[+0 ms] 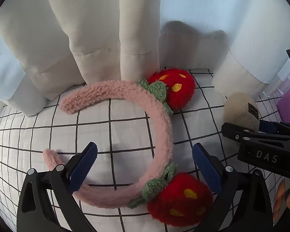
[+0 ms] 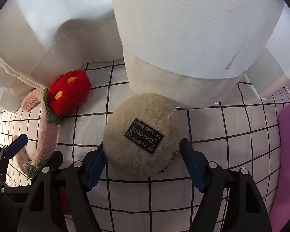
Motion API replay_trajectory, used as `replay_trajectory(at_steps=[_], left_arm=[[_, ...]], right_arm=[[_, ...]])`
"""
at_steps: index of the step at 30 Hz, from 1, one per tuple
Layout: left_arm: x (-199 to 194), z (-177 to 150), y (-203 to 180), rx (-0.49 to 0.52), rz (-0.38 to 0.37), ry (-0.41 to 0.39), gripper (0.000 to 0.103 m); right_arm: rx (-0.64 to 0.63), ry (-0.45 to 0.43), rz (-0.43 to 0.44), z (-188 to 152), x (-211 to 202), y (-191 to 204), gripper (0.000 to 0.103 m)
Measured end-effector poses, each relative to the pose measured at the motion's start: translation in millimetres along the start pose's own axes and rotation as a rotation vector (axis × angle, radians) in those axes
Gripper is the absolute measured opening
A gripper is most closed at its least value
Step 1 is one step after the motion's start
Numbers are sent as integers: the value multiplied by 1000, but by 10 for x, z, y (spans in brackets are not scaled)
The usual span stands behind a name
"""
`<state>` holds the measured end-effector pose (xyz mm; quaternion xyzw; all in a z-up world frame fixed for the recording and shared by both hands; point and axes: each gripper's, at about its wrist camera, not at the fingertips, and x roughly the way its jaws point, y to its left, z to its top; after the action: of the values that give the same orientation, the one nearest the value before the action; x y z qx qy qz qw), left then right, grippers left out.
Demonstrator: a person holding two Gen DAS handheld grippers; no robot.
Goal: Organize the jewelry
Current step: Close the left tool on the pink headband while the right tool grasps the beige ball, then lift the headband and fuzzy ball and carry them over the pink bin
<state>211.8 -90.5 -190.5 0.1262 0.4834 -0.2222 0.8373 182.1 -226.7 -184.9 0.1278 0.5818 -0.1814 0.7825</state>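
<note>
Pink fleece first: I count one headband, a plush open hoop lying flat on the white cloth with black grid lines. It carries two red knitted strawberries, each with yellow dots and a green leafy collar. The far strawberry sits close to the hem of the white curtains; the near strawberry lies just in front of my left claw. I also count one beige fluffy puff, round, with one black label reading "HAND MADE" sewn on its top. One purple object shows at the right edge of the right view; I cannot tell what it is.

My left gripper stands wide. Its two blue pads straddle the lower curve of the headband, the band passing between them with bare cloth showing on either side. Whether the left-hand pad brushes the band's end below it I cannot tell.

My right gripper is also wide, set around the beige puff. The left pad sits right against the puff's fleecy edge, seemingly touching the fibres; the right pad stands just beside it with a thin gap. The puff rests on the cloth, to the right of the headband and just in front of a curtain fold.
</note>
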Motion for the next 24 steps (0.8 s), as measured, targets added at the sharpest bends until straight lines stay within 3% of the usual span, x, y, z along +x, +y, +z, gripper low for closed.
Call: replay_trajectory(at_steps=[4,11,13,15,16,18,24], left_arm=[[144,-29,-18,-10,21,39,97],[99,-94,-67,-5,33,2,96],[50,-134,-68,-7,31,-5,88],[-7,-160,-31,7,21,-16,63],[-48,-177,-28,14,15,-18,57],[-107,-182,-20,19,4,-21,22],[-230,-329,103,-4,0,-32,11]], right_arm=[[-30,-16,-37,15,45,44,71],[-46,-49,-42,-71,68,133,70],[-45,-51,-37,-89,53,134,66],[-47,-56,-32,-181,-50,143,58],[-43,-56,-23,-194,-58,142,57],[-36,-60,-9,-235,-80,131,55],[-35,-86,26,-417,-228,114,53]])
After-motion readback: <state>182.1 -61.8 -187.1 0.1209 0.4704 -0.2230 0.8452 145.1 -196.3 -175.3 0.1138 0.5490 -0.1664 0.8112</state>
